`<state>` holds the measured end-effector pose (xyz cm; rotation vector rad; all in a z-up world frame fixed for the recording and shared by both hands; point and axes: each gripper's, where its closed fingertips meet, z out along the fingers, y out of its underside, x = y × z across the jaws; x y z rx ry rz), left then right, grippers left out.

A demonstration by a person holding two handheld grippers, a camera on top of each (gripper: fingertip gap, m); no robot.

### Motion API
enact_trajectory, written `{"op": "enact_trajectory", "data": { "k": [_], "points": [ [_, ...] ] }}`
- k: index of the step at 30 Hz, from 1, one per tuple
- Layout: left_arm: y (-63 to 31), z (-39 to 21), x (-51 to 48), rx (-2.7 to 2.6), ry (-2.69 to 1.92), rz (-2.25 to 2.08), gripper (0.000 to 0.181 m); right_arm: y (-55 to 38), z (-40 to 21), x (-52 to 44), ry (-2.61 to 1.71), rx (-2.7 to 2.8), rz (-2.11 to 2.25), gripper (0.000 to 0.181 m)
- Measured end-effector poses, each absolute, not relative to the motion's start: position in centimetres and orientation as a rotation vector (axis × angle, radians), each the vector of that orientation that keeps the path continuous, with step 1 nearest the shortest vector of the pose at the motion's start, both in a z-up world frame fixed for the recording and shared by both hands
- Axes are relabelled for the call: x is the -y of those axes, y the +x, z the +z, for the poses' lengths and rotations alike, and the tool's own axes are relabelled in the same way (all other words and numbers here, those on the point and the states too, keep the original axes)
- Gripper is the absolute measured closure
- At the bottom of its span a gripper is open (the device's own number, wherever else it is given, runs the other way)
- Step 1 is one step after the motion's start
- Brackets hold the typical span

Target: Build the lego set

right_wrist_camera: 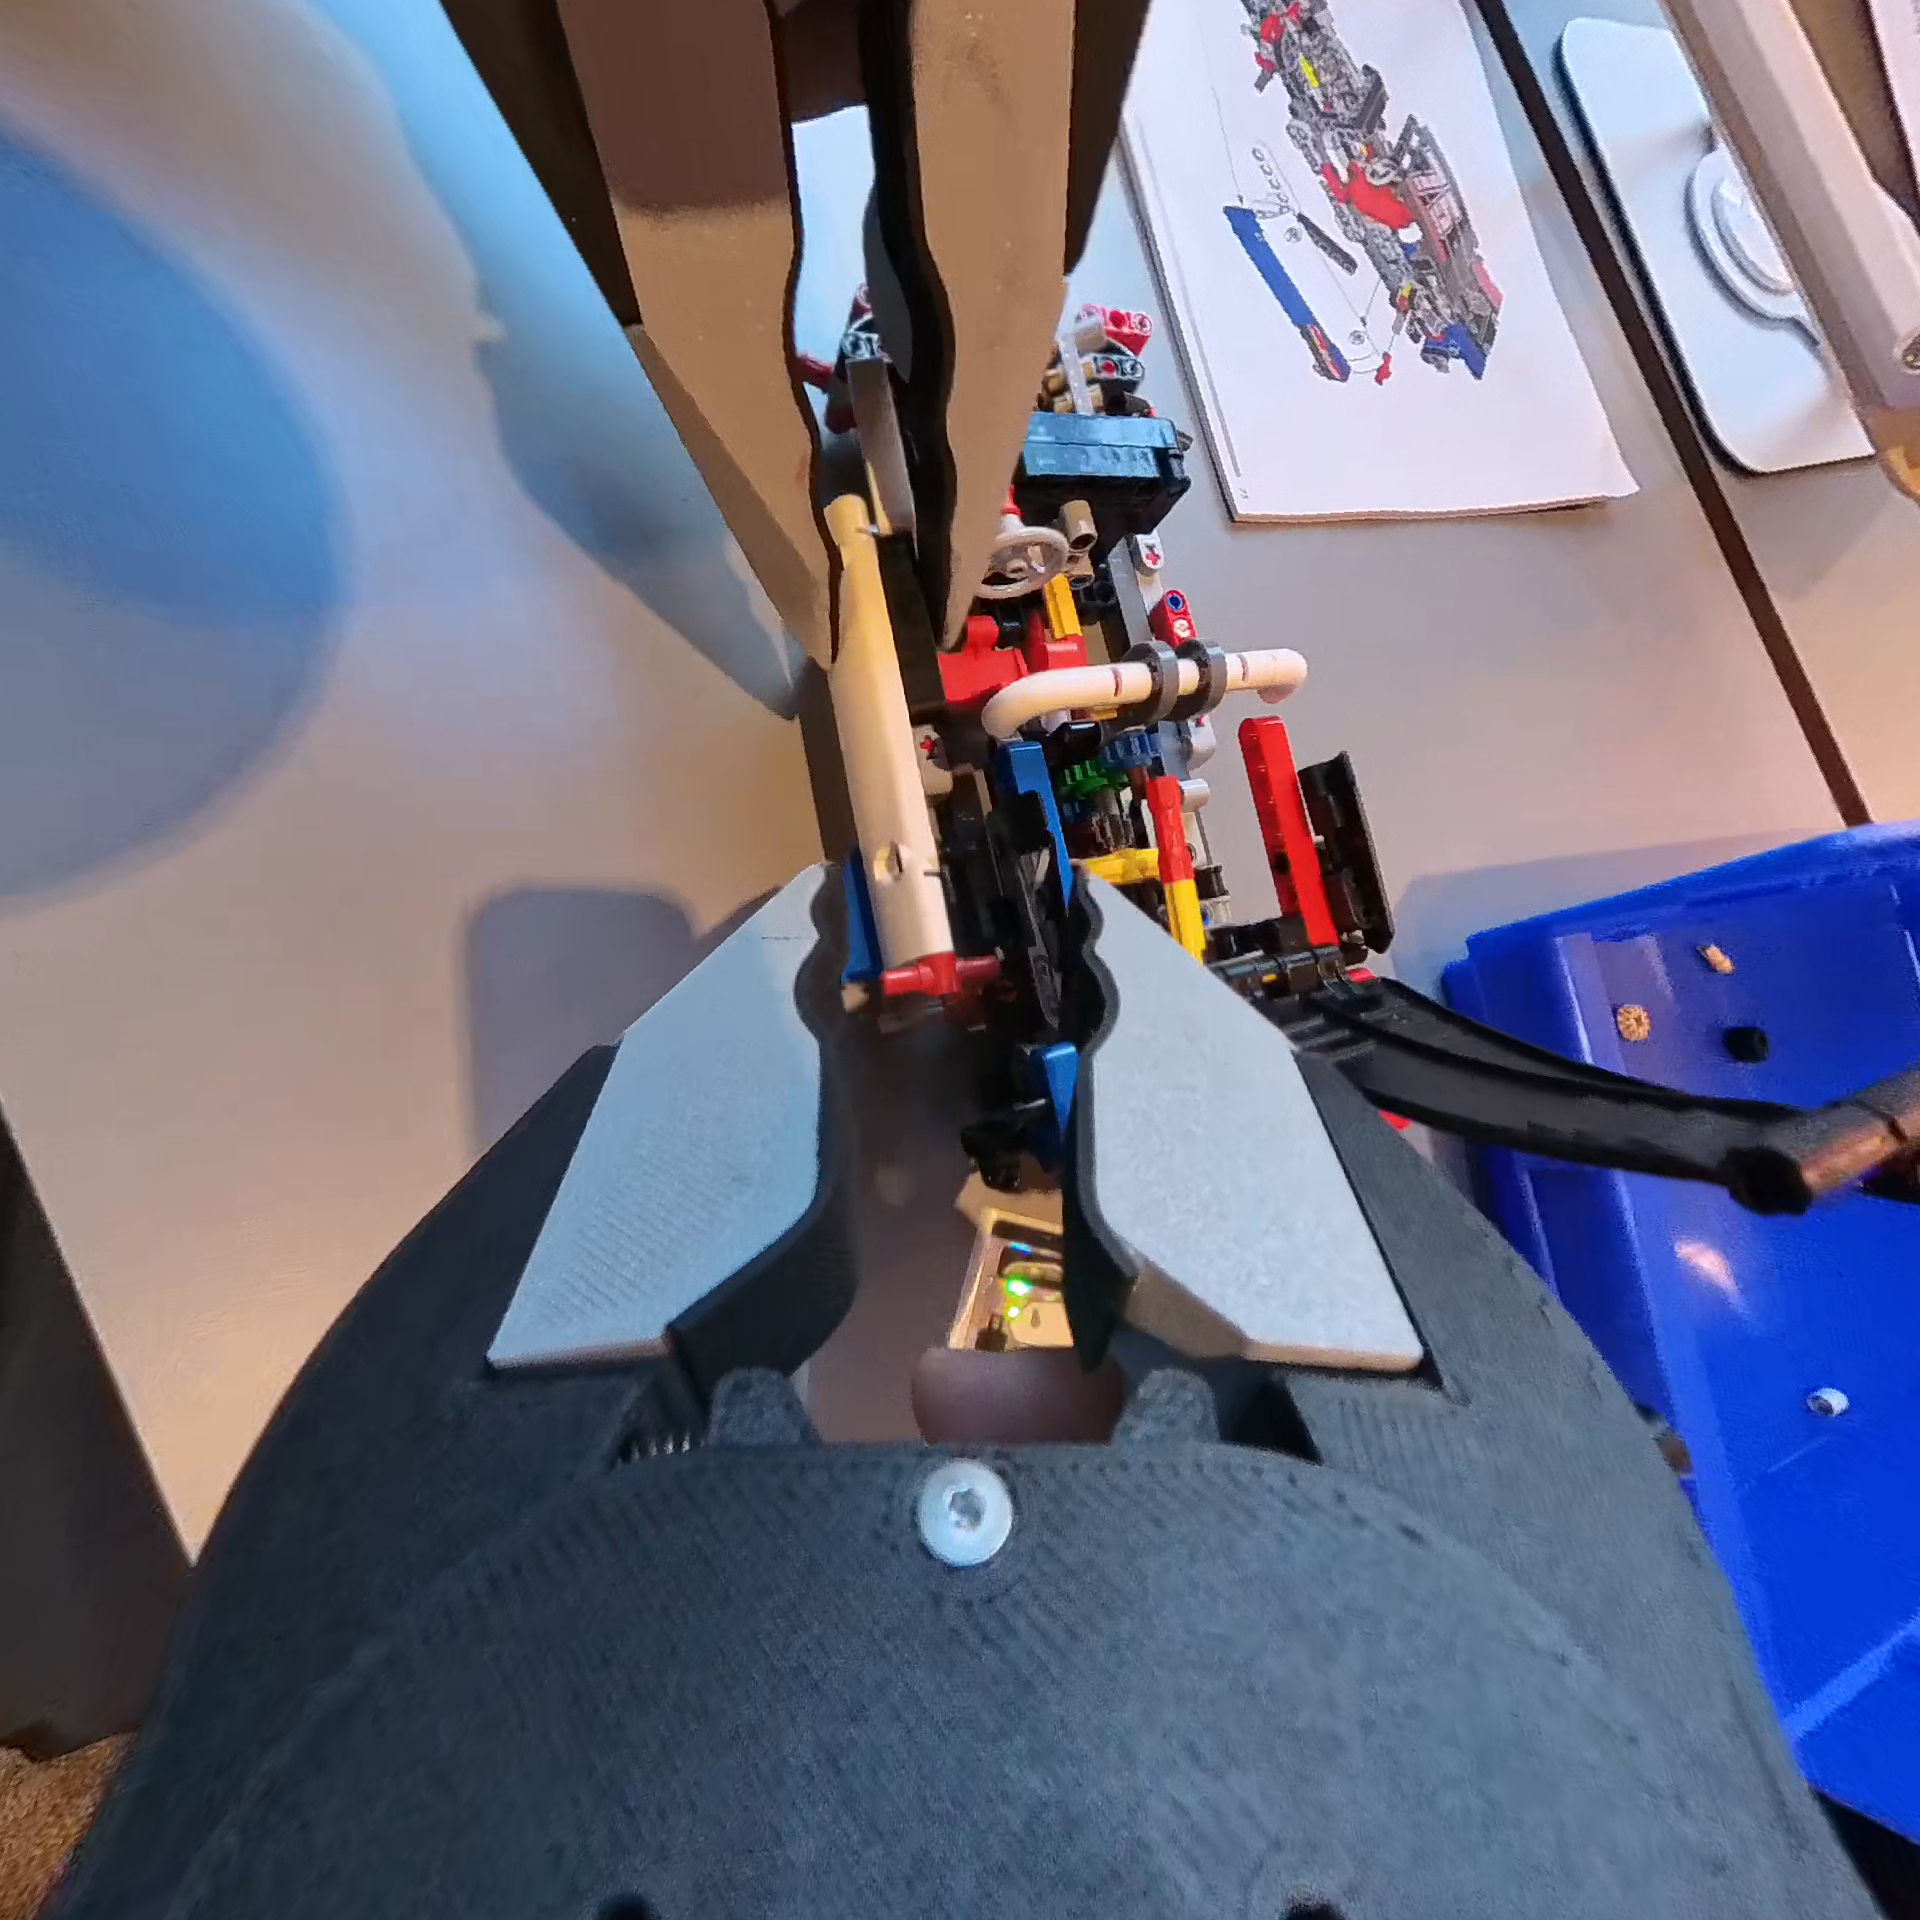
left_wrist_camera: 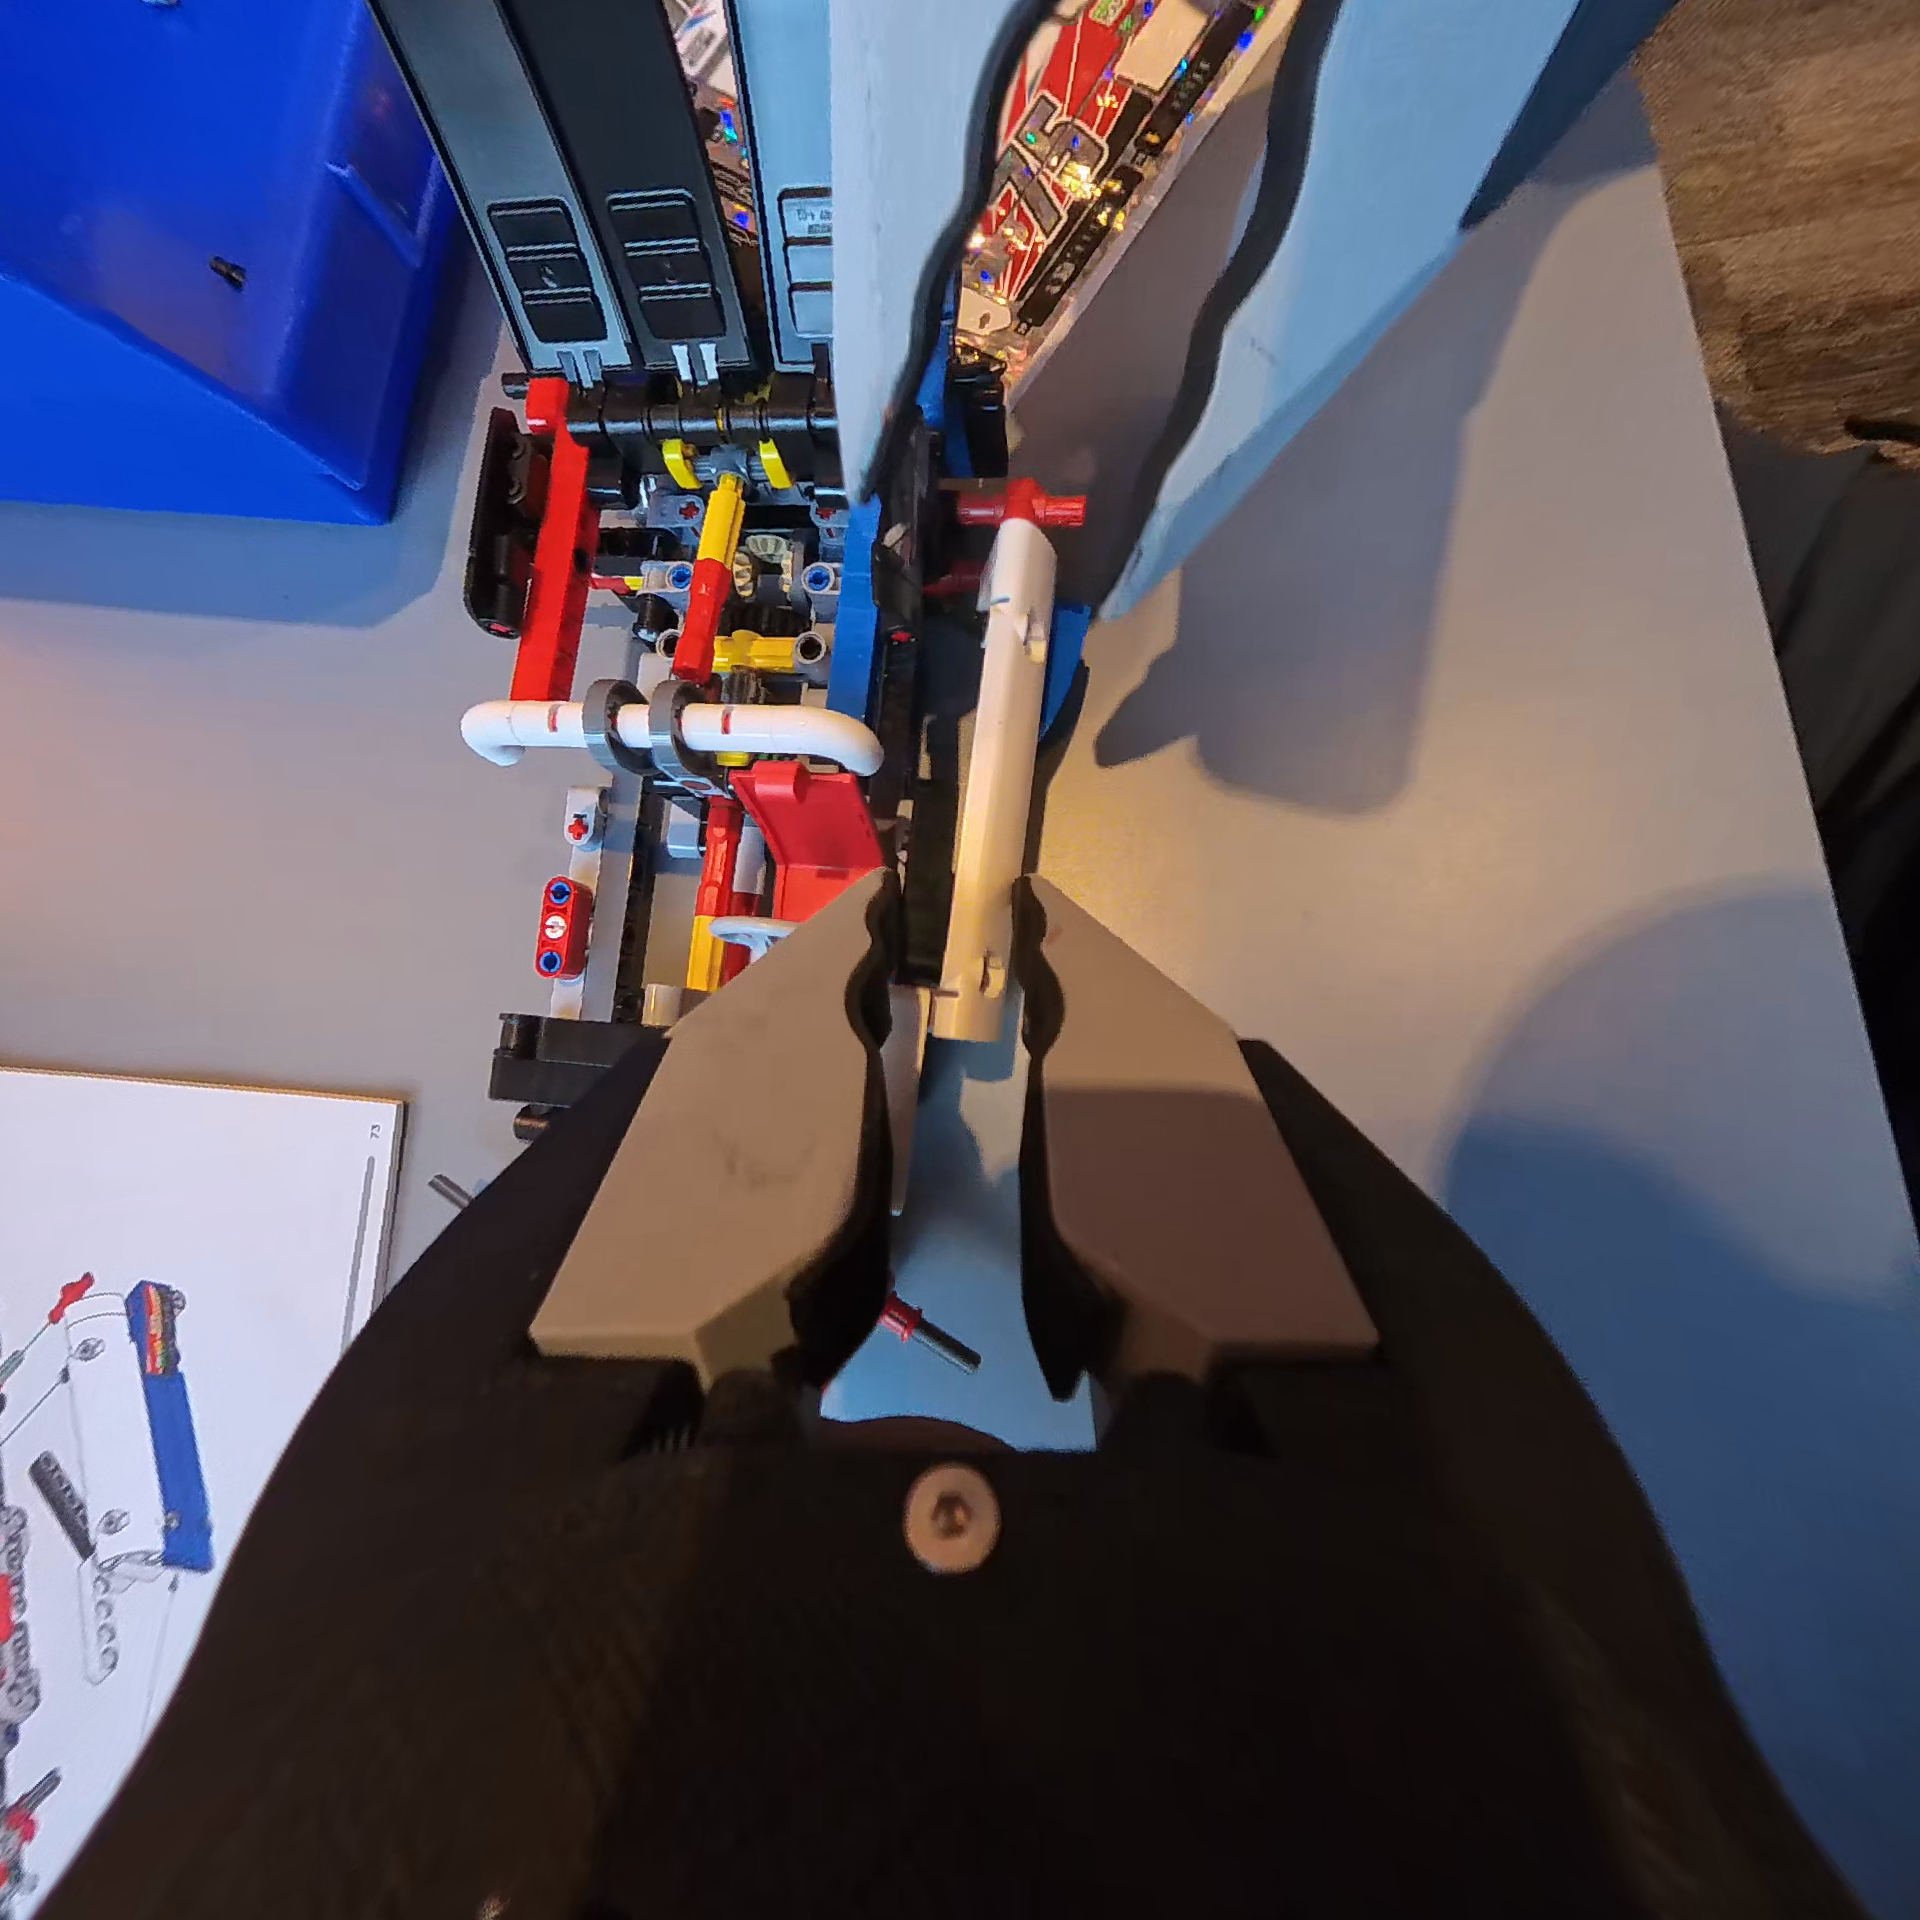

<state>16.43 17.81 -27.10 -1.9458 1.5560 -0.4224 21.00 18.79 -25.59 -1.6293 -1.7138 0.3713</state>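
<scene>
The lego model [left_wrist_camera: 727,623] is a car chassis with red, yellow, black and blue parts, lying on the grey table [left_wrist_camera: 1351,935]. Along its side runs a long white panel [left_wrist_camera: 1003,748] with a red axle piece [left_wrist_camera: 1023,509] at the far end. My left gripper [left_wrist_camera: 956,904] is shut on the near end of the white panel and the black beam beside it. My right gripper [right_wrist_camera: 956,904] is shut on the opposite end of the white panel [right_wrist_camera: 883,748] with its blue and black side parts, next to the red axle piece [right_wrist_camera: 930,977]. The two grippers face each other.
A blue bin [left_wrist_camera: 187,260] stands beside the model; it also shows in the right wrist view [right_wrist_camera: 1714,1247]. An open instruction booklet [left_wrist_camera: 156,1403] lies on the table. A small red and grey pin [left_wrist_camera: 930,1340] lies loose under my left gripper. The table edge [left_wrist_camera: 1766,520] is close.
</scene>
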Motion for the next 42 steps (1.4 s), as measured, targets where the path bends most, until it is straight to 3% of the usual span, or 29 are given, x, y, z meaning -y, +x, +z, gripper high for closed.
{"op": "enact_trajectory", "data": {
  "k": [29,42],
  "points": [
    [14.8,-27.0,-18.1,-1.557,-1.994,-0.484,0.162,19.6,-26.1,-19.1,-1.698,1.808,0.385,0.141],
    [14.9,-27.2,-18.2,-1.547,-1.97,-0.438,0.163,20.0,-26.9,-19.9,-1.685,1.806,0.28,0.149]
  ]
}}
